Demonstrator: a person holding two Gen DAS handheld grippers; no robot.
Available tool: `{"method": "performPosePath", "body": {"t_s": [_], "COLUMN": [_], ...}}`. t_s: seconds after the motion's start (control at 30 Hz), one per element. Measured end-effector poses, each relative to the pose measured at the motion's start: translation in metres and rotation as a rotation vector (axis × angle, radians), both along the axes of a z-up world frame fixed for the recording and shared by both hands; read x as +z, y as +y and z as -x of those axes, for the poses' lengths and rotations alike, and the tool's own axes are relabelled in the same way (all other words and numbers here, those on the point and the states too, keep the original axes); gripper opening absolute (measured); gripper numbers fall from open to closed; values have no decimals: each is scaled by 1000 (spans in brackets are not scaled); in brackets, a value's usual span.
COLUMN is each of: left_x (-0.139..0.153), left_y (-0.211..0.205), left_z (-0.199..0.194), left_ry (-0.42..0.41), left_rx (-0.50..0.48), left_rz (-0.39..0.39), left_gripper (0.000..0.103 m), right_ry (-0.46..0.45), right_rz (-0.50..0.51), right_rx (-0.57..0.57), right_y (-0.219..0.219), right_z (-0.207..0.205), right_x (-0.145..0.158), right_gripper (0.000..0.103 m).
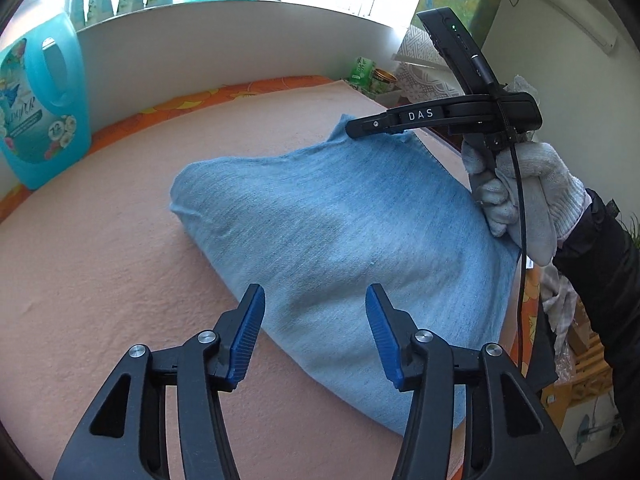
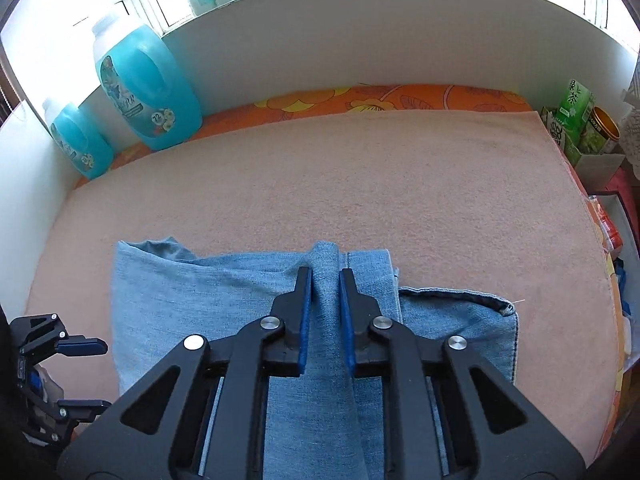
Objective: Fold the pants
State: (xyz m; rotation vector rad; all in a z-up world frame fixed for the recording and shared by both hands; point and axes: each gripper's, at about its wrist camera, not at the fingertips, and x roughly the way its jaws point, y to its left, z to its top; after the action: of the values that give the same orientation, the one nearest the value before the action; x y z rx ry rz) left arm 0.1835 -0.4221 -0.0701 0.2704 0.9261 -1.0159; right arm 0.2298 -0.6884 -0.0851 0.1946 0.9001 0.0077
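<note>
Light blue denim pants [image 1: 340, 220] lie folded in a thick bundle on a pink towel [image 1: 100, 280]. In the left wrist view, my left gripper [image 1: 316, 292] hovers open over the near end of the bundle, with nothing pinched between its blue pads. In the right wrist view, my right gripper [image 2: 325, 272] is shut on a raised ridge of the pants [image 2: 180, 300] at the far edge of the fold. The left view shows the right gripper [image 1: 352, 126] in a white-gloved hand [image 1: 532, 184], with the denim pulled up to its tip. The left gripper [image 2: 80, 372] shows at the right view's left edge.
Blue detergent jugs [image 2: 148, 92] stand at the back left against a white wall panel [image 2: 360, 40]. Green tea boxes and a gold tin [image 2: 580, 124] sit at the back right. An orange floral cloth [image 2: 380, 102] shows beyond the towel's far edge. Clutter lies past the right edge.
</note>
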Motion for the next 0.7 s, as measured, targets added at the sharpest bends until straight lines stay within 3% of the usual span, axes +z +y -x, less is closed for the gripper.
{"method": "performPosePath", "body": {"t_s": [0.23,0.3,0.37,0.43,0.47,0.5,0.57,0.7], "left_x": [-2,-2,-6,-12,-16,-20,-27,-42], "left_y": [9,13,16,18,18,19,17,10], "left_z": [-1,-5,-9,-14,-17,-21,-27,-43], "left_ry": [0,22,68,143,179,208,244,324], "left_rx": [13,34,60,82,94,110,140,200], "left_rz": [7,29,56,76,82,88,92,87], "left_gripper": [52,53,62,62,62,62,63,63], "right_ry": [-77,-63,-2,20,19,17,22,83], "right_rz": [150,160,196,179,151,137,149,173], "right_rx": [-67,-60,-39,-64,-75,-78,-68,-89], "right_y": [-4,-12,-17,-25,-31,-35,-42,-58], "right_z": [13,10,3,6,11,16,28,40], "right_x": [27,24,9,3,2,3,1,-12], "right_gripper": [9,9,9,18,35,59,80,86]}}
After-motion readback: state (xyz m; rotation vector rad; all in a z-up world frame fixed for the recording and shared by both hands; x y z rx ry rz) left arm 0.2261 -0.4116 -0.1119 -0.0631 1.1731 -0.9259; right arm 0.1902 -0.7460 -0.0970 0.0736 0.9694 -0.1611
